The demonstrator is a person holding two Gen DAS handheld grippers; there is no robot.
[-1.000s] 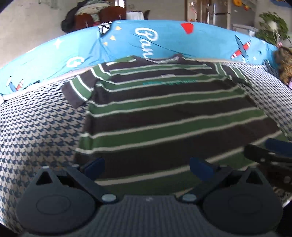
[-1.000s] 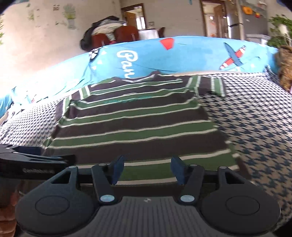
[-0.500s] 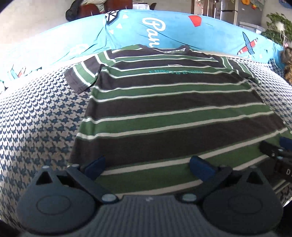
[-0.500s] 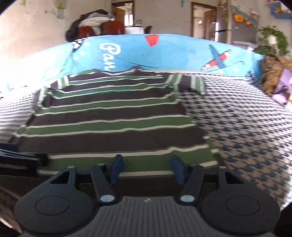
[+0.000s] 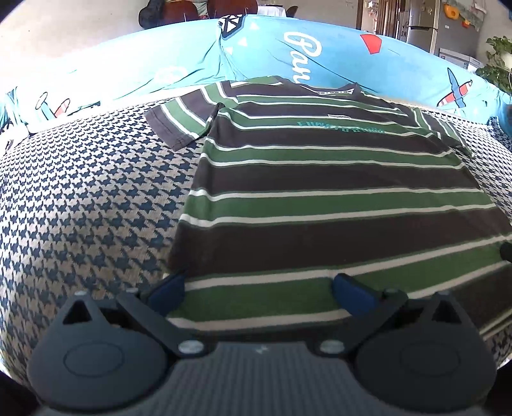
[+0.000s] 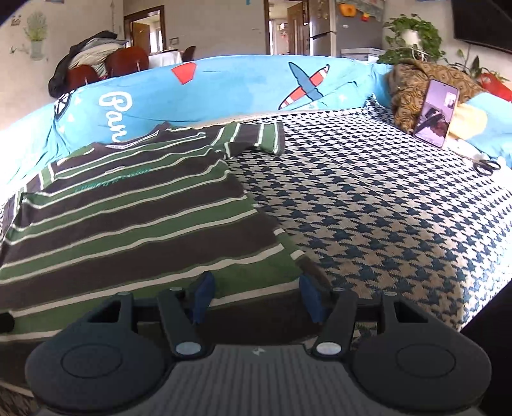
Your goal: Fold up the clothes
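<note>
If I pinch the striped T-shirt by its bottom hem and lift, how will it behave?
The striped T-shirt lies flat and thin on the houndstooth cover, so it will probably drape limply. Its spread sleeve would likely trail and flop. It looks light; the textured cover may drag on it slightly.

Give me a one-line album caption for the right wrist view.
Open right gripper poised over the hem corner of a striped T-shirt on a houndstooth cover.

A lived-in home is indicated. A bed covered by a houndstooth blanket [image 6: 368, 204] is bordered by a blue printed sheet [image 6: 230, 86], and a patterned cushion [image 6: 412, 86] is placed at its edge. Behind it, dining chairs [image 6: 126, 62] draped with clothing, a refrigerator [image 6: 350, 30], potted plants [image 6: 412, 38] and open doorways [image 6: 144, 28] are seen.
</note>
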